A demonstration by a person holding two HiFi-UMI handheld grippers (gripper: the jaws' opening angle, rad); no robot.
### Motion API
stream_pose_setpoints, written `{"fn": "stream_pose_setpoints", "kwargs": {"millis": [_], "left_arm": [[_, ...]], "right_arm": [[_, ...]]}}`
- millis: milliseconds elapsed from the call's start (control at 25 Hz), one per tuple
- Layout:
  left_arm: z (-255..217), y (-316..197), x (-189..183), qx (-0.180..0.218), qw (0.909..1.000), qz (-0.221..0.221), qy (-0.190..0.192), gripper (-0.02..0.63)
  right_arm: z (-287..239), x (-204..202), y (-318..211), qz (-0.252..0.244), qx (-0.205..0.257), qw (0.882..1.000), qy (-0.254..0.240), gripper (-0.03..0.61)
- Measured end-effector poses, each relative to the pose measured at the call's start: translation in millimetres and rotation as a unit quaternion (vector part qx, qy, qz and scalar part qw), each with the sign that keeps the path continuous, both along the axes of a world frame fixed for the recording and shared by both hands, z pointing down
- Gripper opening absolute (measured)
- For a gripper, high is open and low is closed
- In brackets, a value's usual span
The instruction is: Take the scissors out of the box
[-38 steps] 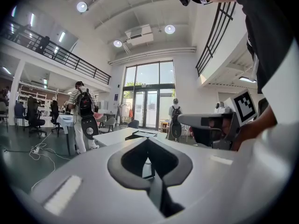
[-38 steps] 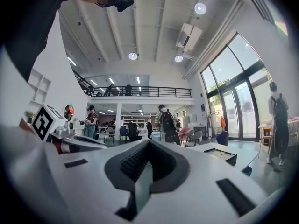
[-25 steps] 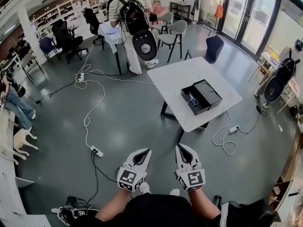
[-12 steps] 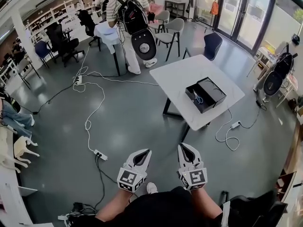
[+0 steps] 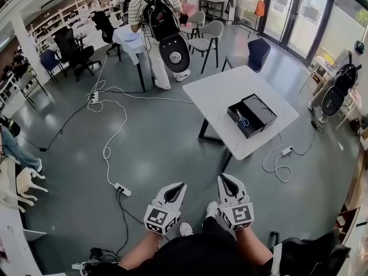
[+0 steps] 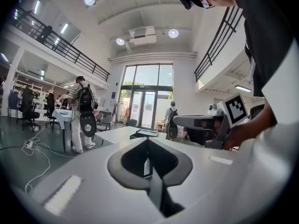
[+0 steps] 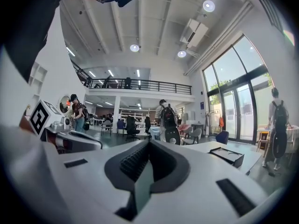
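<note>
Low at 6 o'clock in the head view, left claw point(image 5: 179, 184) and right claw point(image 5: 225, 177) side by side, each closed tight on nothing, tips toward 12. Well beyond them at 1 o'clock, across grey floor point(image 5: 167, 154) strewn with white cables point(image 5: 109, 148), a white bench point(image 5: 221, 94) bearing an open black box point(image 5: 262, 112), scissors point(image 5: 242, 119) lying inside its left half, untouched. Farther off at 11 o'clock, a person point(image 5: 152, 33) standing with a dark backpack.

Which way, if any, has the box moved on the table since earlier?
No. The box keeps its spot near the table's right edge; only the view shifted.
</note>
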State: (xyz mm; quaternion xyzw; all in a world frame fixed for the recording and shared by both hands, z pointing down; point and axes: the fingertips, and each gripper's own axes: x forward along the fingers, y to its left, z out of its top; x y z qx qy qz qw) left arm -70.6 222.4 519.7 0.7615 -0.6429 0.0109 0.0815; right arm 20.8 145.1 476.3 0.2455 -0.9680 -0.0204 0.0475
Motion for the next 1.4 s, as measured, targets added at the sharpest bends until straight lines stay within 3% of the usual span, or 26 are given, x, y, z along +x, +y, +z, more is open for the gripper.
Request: {"fn": "stream_pose_setpoints", "kwargs": {"millis": [200,440,1000,1400], "left_arm": [[2.2,-22.5,-3.0,-0.007,0.9999,-0.002,-0.012,0.009],[-2.8,-60.1,-4.3,-0.007,0.9998,0.001,-0.017,0.009],[-10.3,-154.2,-12.8,-0.007,0.9994,-0.014,-0.031,0.009],[-3.3,-215.0,10.6,-0.017,0.999,-0.014,-0.039,0.009]], "right_arm": [[0.0,-1.1,-23.1,0.005,-0.001,1.0,-0.004,0.008],[-8.4,-4.8,-54.9,0.016,0.032,0.999,0.001,0.008],[-10.2,-17.0,-152.1,-0.004,0.018,1.0,-0.017,0.008],[2.5,-2.1,-212.7,-0.022,-0.001,1.0,-0.021,0.008]]}}
